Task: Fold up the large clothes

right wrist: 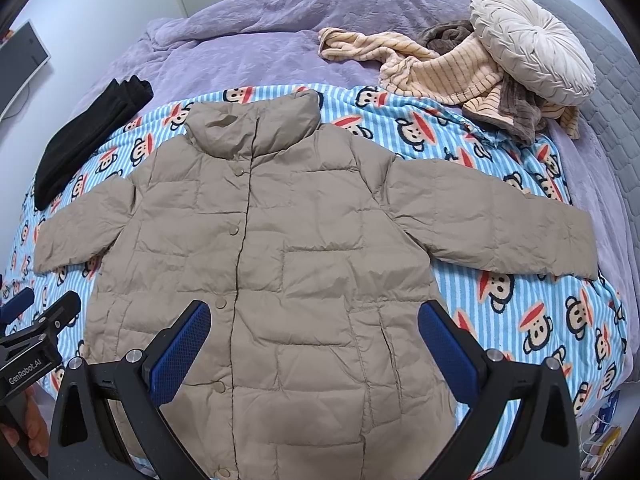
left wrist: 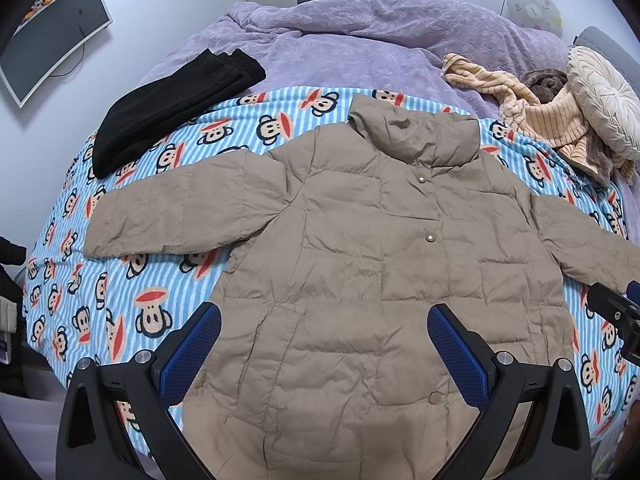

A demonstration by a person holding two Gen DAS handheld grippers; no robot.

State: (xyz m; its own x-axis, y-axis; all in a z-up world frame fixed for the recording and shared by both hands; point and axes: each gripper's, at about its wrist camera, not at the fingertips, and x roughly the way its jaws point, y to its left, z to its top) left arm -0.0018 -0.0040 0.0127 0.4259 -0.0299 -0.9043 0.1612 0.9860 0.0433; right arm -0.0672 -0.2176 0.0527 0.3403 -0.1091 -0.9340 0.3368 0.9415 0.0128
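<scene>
Flat on the monkey-print blanket (left wrist: 120,304) lay one tan puffer jacket (left wrist: 360,260), both sleeves spread, snaps fastened; one folded black garment (left wrist: 168,112) sat at ten o'clock, one round cream cushion (right wrist: 532,44) and one striped heap (right wrist: 440,72) at two; left gripper (left wrist: 324,356) and right gripper (right wrist: 314,352) hovered released.

Each hand-held gripper, left (left wrist: 324,354) and right (right wrist: 314,350), had black arms, blue bumpy pads (left wrist: 192,354), round silver screws, and white "GenRobot.AI" letters.
</scene>
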